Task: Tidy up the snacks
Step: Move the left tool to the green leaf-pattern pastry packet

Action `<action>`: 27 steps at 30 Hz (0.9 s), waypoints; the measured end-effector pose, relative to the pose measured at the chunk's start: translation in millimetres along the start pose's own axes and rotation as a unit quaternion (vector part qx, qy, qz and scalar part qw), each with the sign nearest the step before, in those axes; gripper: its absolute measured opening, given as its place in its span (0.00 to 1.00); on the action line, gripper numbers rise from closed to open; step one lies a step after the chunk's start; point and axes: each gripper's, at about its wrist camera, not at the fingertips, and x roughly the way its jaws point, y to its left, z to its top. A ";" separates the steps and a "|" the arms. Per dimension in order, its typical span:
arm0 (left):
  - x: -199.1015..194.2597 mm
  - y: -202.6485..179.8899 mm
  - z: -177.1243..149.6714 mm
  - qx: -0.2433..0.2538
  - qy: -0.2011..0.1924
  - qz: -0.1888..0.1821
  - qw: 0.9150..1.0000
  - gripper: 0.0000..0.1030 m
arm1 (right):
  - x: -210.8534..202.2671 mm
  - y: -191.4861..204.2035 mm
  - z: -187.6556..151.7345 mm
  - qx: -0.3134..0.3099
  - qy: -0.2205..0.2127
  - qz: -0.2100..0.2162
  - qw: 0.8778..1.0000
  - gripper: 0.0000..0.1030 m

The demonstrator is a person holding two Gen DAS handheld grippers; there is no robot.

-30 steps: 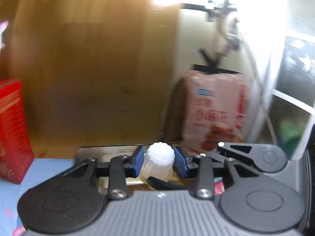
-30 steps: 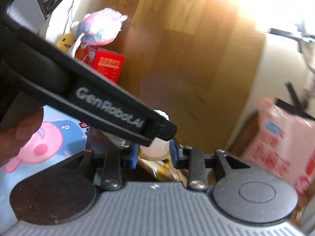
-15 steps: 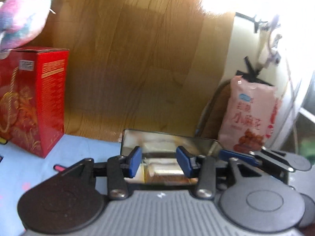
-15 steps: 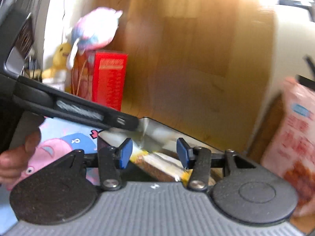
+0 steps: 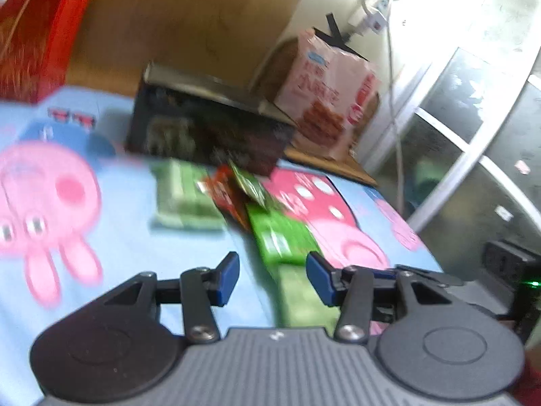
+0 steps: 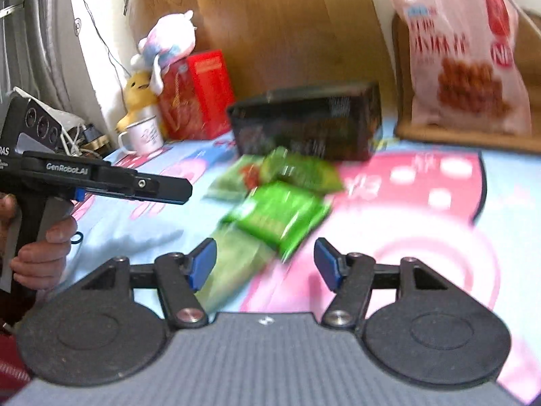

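Several green snack packets (image 5: pixel 280 237) (image 6: pixel 277 216) lie in a loose pile on the cartoon-print cloth (image 5: pixel 111 237), with a red packet (image 5: pixel 226 196) among them. Just behind the pile stands a black open-topped box (image 5: pixel 209 128) (image 6: pixel 304 128). My left gripper (image 5: pixel 274 279) hovers open over the near end of the pile, with a green packet showing in the gap and neither pad touching it. My right gripper (image 6: pixel 264 267) hangs over the same pile, its jaws opening and not pressing on anything. In the right wrist view the left gripper (image 6: pixel 179 191) comes in from the left, held by a hand (image 6: pixel 44 247).
A large pink snack bag (image 5: pixel 324 91) (image 6: pixel 463 57) stands on a wooden board right of the box. A red carton (image 5: pixel 37 30) (image 6: pixel 196 94), plush toys (image 6: pixel 165 44) and a white mug (image 6: pixel 142 138) stand at the back left, against a wooden panel. A window lies far right.
A white jelly cup sat between the left pads a second ago and is gone. Both grippers have drawn back from over the black box and sunk towards the packets, jaws wider.
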 end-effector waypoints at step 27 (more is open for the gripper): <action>-34.2 15.7 -22.3 -0.048 -0.007 0.011 0.999 0.51 | 1.5 54.0 -16.9 -0.094 0.021 -0.011 0.995 0.63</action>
